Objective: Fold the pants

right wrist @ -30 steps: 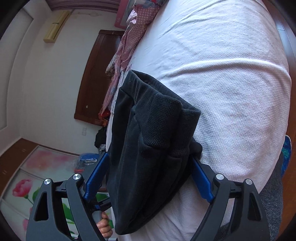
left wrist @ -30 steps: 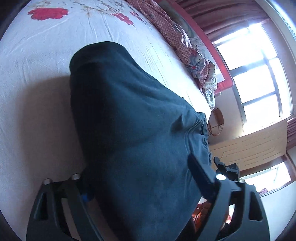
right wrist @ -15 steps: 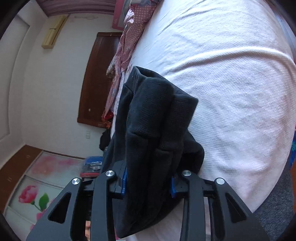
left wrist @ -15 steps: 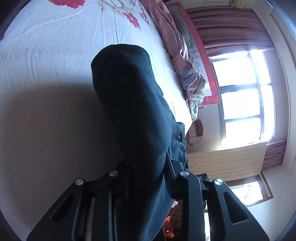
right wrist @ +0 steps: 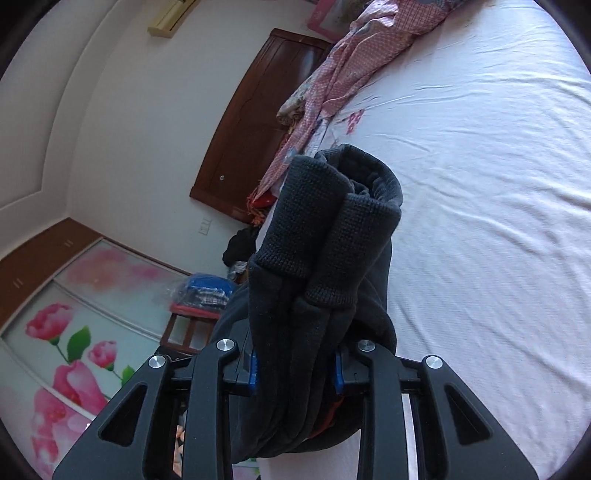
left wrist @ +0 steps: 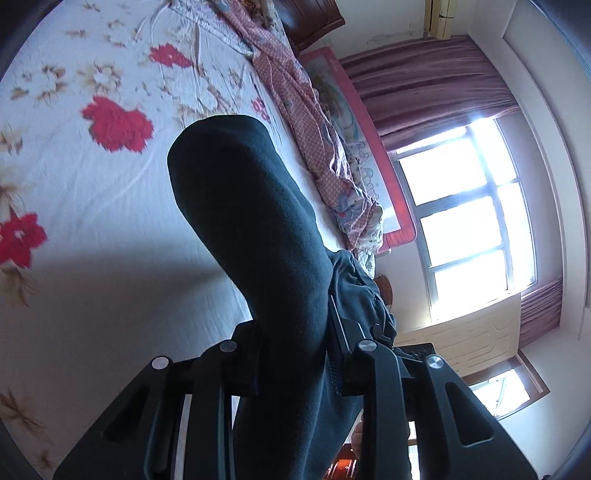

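Presently, going left to right. Item one: my left gripper (left wrist: 295, 354), jaws clamped on a thick rolled fold of the pants (left wrist: 251, 229), which are rising dark and rounded in front of the camera, above the bed (left wrist: 92, 206) with its red-flowered sheet. Item two: my right gripper (right wrist: 295, 365), jaws clamped on the other end of the same pants (right wrist: 325, 251), where two ribbed cuffs (right wrist: 306, 218) are lying side by side on top of the bunched fleece, over the plain white part of the bed (right wrist: 480, 184).

Step in hand, as I judge it: the folded pants are being carried as one bundle, held at both ends and apparently lifted clear of the sheet, though contact underneath is hidden from me. Next move, as I judge it: I am needing to bring both ends down level onto the bed, then part the jaws without dragging the layers askew.

Count: pants, one pair; cuffs showing, two; grippers, two; bed, one; pink patterned quilt (left wrist: 314, 129), one, crumpled along the far edge of the bed; window (left wrist: 465, 218), one large, with a smaller one below; wooden door (right wrist: 258, 122), one; wall air conditioner (right wrist: 168, 18), one.
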`<state>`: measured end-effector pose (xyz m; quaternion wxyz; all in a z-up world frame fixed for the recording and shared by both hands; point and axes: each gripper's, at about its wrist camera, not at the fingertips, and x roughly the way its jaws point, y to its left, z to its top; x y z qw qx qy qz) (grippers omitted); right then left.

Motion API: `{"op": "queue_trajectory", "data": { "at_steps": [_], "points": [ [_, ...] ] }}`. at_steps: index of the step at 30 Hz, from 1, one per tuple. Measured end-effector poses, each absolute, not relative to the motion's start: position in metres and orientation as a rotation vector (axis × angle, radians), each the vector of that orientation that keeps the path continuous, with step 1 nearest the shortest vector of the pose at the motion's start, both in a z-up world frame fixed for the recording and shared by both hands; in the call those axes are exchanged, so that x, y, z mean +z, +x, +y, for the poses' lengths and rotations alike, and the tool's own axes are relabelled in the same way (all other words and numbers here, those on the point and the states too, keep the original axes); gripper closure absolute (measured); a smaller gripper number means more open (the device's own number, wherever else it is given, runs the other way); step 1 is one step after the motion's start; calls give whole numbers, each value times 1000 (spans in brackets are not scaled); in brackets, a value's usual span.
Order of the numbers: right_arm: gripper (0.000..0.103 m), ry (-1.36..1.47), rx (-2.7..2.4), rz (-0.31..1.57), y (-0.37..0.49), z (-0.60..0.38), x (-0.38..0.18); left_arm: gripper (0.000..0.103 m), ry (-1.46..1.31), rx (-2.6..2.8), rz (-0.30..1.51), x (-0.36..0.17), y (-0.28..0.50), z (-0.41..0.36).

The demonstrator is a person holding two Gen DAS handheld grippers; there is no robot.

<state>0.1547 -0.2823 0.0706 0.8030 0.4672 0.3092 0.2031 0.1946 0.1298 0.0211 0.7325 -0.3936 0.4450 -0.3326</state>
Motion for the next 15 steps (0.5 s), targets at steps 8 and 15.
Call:
{"op": "queue_trajectory", "data": {
  "at_steps": [8,15],
  "points": [
    [45,1012,368,1074,201,-174,-20,20,-468,-343,1030,10,220,239],
    [40,886,209,938,129,-217,24,14,-289,-91,952,-8,177,271]
  ]
}}
